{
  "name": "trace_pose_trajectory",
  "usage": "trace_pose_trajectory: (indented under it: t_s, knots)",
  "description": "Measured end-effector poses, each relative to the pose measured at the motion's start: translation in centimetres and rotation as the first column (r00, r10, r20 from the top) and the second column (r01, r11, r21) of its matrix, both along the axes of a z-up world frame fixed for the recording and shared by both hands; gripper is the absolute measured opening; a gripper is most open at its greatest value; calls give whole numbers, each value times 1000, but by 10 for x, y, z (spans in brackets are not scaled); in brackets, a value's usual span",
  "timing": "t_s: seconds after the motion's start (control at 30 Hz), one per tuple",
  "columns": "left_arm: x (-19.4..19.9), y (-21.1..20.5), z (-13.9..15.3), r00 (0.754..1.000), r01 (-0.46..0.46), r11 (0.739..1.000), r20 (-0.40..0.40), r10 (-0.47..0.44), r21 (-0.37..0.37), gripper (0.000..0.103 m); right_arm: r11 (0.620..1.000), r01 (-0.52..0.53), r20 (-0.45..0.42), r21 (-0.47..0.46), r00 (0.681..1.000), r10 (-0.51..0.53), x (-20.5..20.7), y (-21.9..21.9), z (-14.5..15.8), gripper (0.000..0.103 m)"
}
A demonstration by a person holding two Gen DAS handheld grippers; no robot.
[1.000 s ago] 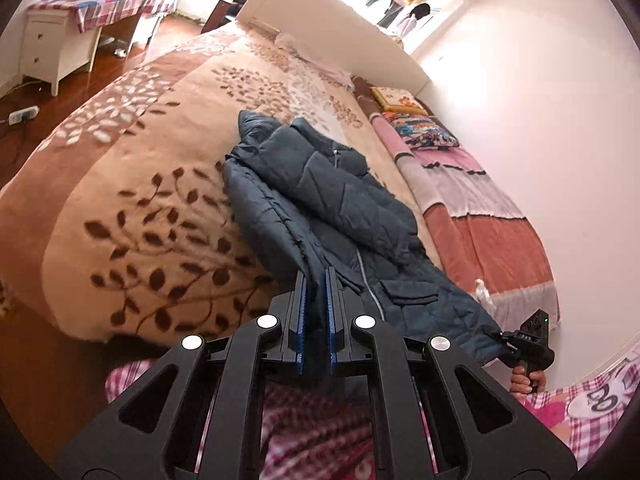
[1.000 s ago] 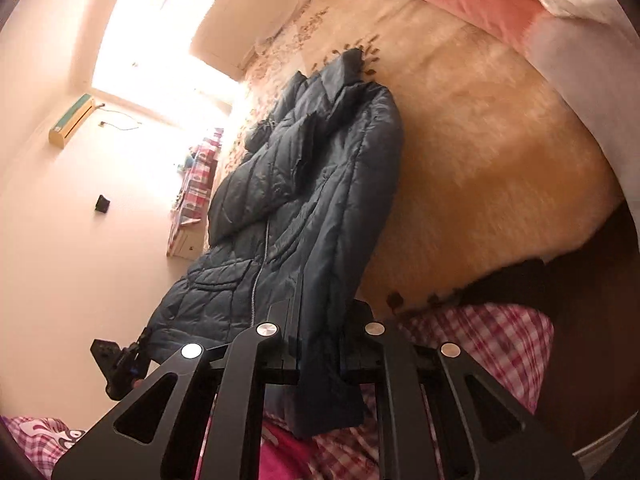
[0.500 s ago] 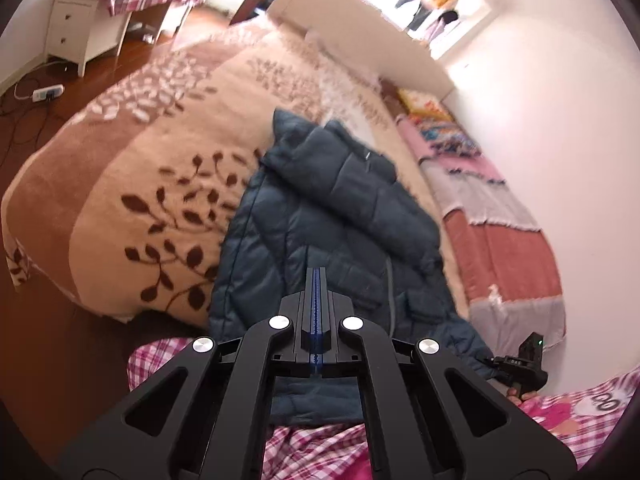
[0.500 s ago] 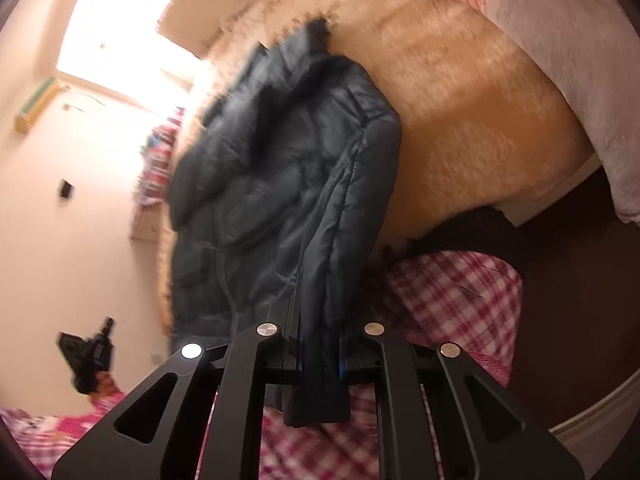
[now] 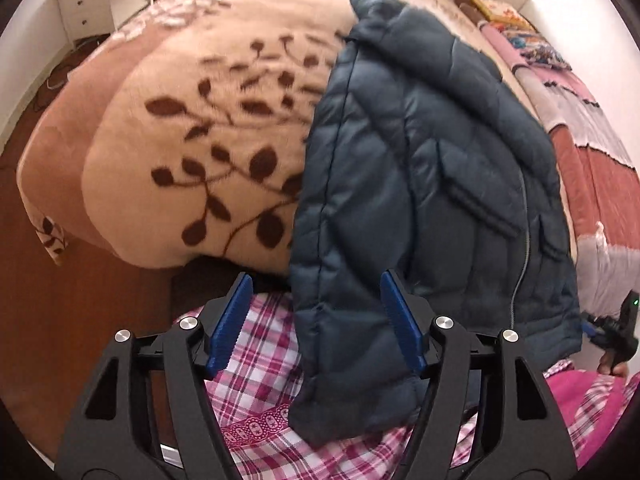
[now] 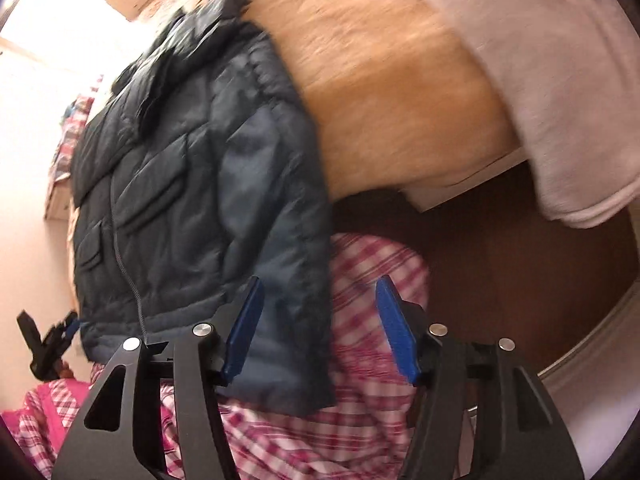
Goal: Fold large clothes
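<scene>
A dark blue quilted jacket lies front up on the bed, its hem hanging over the foot edge. My left gripper points down at one hem corner. Its jaws are opening; the corner hangs loose between them and the left pad stands apart from the cloth. In the right wrist view the jacket shows blurred. My right gripper is over the other hem corner, jaws opening, cloth beside its left pad and not pinched. Each view catches the other gripper at its edge: the right gripper, the left gripper.
A beige blanket with brown leaves covers the bed; a pink and red striped cover lies at the right. The person's pink plaid clothes fill the space under the grippers. Brown wooden floor and a white nightstand are at the left.
Both grippers were shut on the jacket's hem and now stand open, the hem released. Both tipped downward and sank. The jacket now fills more of each view.
</scene>
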State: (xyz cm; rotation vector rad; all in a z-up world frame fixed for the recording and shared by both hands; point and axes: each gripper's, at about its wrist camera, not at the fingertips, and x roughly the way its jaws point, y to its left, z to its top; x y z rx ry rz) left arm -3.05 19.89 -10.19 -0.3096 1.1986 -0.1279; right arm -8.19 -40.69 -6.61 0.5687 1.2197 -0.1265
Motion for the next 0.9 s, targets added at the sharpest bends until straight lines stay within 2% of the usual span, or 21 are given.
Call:
trace_pose_trajectory:
  t_s: [0.07, 0.17, 0.3, 0.43, 0.5, 0.67, 0.7, 0.77, 0.83, 0.9]
  knots:
    - [1, -1, -6, 1000, 9, 1000, -18, -10, -19, 66, 1000, 15, 37, -12, 999, -15, 5, -4, 13, 59]
    - [2, -6, -14, 999, 30, 999, -33, -31, -38, 66, 1000, -27, 100, -7, 995, 27, 25, 8, 29, 60]
    - [2, -14, -15, 998, 55, 998, -29, -56, -38, 66, 990, -141, 185, 23, 973, 135, 77, 43, 41, 60]
    - [-1, -19, -13, 997, 69, 997, -24, -70, -28, 66, 970, -220, 241, 106, 952, 189, 140, 74, 40, 60]
    - [-1, -21, -13, 998, 62, 998, -23, -63, -31, 66, 966, -229, 245, 116, 950, 195, 150, 79, 41, 60]
    - [0, -24, -12, 999, 47, 998, -25, -48, -42, 66, 969, -217, 205, 115, 960, 191, 220, 102, 15, 59]
    - [0, -24, -12, 999, 44, 998, -26, -45, -46, 66, 970, -212, 188, 120, 964, 187, 228, 103, 9, 56]
    - [0, -23, -12, 999, 43, 998, -29, -45, -49, 66, 971, -204, 150, 124, 971, 185, 247, 109, -3, 18]
    - [0, -21, -13, 998, 43, 997, -31, -45, -58, 66, 966, -224, 150, 126, 967, 205, 256, 116, -3, 6]
    - [0, -19, -15, 998, 44, 997, -38, -47, -62, 66, 964, -258, 218, 61, 946, 240, 257, 124, 16, 4]
